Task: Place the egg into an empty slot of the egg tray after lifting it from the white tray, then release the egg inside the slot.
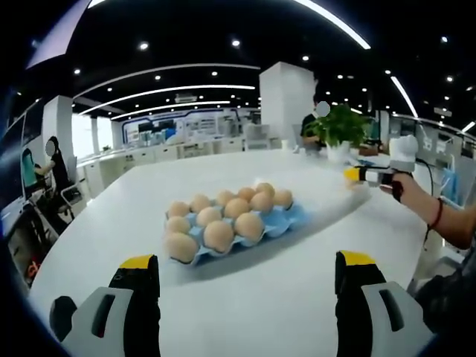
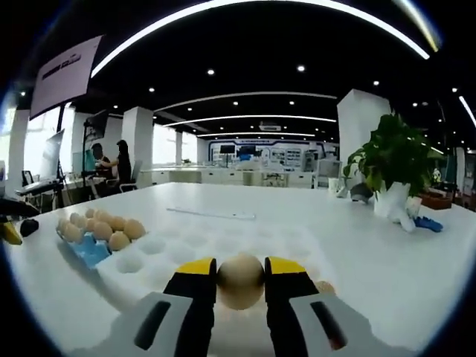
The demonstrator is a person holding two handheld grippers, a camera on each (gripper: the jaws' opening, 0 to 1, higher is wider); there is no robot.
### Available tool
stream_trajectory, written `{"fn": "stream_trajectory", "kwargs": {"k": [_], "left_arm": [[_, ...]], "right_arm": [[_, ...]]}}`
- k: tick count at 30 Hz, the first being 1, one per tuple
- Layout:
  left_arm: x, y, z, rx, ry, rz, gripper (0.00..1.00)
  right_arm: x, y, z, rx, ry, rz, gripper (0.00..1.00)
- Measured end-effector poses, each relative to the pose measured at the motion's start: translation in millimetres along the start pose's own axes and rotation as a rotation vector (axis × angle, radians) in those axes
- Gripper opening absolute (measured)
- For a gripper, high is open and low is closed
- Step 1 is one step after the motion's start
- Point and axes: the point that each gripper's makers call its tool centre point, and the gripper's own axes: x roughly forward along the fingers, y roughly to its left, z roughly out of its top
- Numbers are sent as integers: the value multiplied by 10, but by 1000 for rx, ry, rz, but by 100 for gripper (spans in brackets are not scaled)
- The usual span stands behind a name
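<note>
In the right gripper view my right gripper is shut on a tan egg, held just above the white tray with its round hollows. Another egg peeks out behind the right jaw. The blue egg tray lies to the left with several eggs. In the left gripper view the blue egg tray sits mid-table, mostly filled with eggs, bare blue at its right corner. My left gripper stands open in front of it, holding nothing. The right gripper shows far right in a hand.
A potted plant in a white pot stands at the table's far right, also seen as the plant. A thin white strip lies beyond the white tray. A blue object lies beside the pot. People sit at desks behind the table.
</note>
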Motion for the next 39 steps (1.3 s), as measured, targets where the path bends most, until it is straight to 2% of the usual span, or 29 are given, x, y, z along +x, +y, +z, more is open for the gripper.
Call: {"fn": "stream_trajectory", "kwargs": {"k": [7, 20, 29, 39], "left_arm": [[-14, -2, 0, 3, 0, -1, 100], [-36, 8, -12, 5, 0, 0, 100], [-64, 48, -24, 4, 1, 10, 100], [-97, 78, -25, 2, 0, 18, 100]], "right_arm": [[25, 188, 55, -34, -8, 45, 26], [72, 494, 94, -38, -11, 119, 26], [121, 705, 9, -44, 13, 166, 26], [166, 950, 60, -44, 3, 215, 26]]}}
